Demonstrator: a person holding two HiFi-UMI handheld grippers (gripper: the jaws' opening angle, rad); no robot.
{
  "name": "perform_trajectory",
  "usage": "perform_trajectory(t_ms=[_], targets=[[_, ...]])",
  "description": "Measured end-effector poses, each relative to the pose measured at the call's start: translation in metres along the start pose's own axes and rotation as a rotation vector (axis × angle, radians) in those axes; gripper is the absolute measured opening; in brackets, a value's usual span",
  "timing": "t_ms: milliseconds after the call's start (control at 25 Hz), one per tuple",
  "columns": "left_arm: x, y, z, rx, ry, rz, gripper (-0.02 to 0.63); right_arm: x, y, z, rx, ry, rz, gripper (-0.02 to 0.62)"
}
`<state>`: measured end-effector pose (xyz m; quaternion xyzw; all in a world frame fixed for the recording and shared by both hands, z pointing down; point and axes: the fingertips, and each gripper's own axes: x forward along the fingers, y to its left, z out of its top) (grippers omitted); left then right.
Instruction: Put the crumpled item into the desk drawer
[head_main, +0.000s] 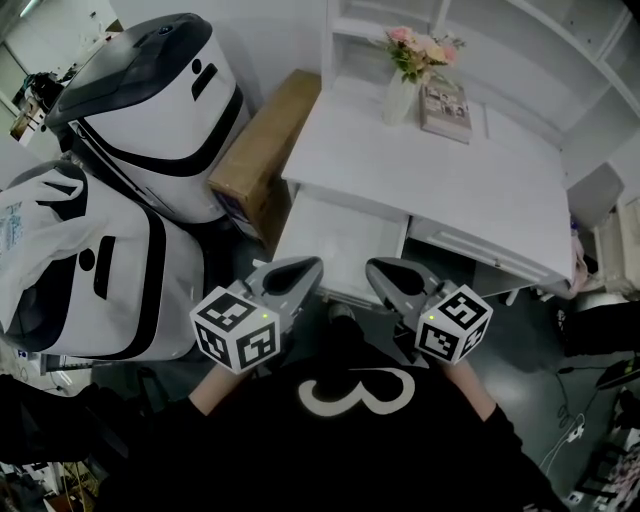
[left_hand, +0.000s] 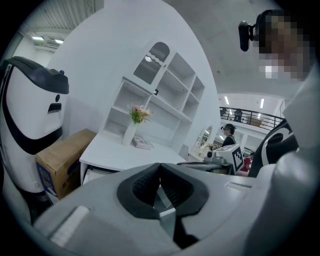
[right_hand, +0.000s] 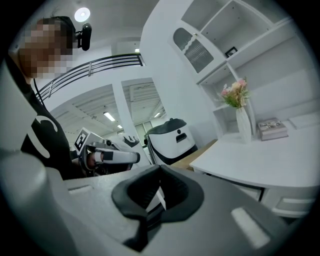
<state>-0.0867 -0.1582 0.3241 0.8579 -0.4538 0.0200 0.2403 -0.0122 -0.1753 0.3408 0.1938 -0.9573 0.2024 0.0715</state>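
Hovering side by side just short of the desk (head_main: 450, 170), both grippers pointed at its front. Well off to the left of the left gripper (head_main: 305, 270) stood two large white machines (head_main: 150, 110) with black trim, and nearer to it, ahead and to its left, a cardboard box (head_main: 265, 150) leaned against the desk's end. The left gripper's jaws were closed together with nothing between them. Just ahead of both grippers, the drawer (head_main: 345, 238) stood pulled out, its inside plain white. The crumpled item could not be made out in any view. The right gripper (head_main: 380, 272) was closed too, and empty. Far beyond it, at the desk's back, stood a white vase (head_main: 400, 98) of pink flowers (head_main: 420, 48) with a book (head_main: 445, 108) just to its right.
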Motion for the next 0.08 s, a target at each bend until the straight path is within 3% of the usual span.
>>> perform_trajectory(t_ms=[80], targets=[[0.0012,-0.0006,-0.0009,0.000,0.001,-0.002,0.009,-0.0003,-0.0010,-0.0024,0.002,0.000,0.001,0.003]])
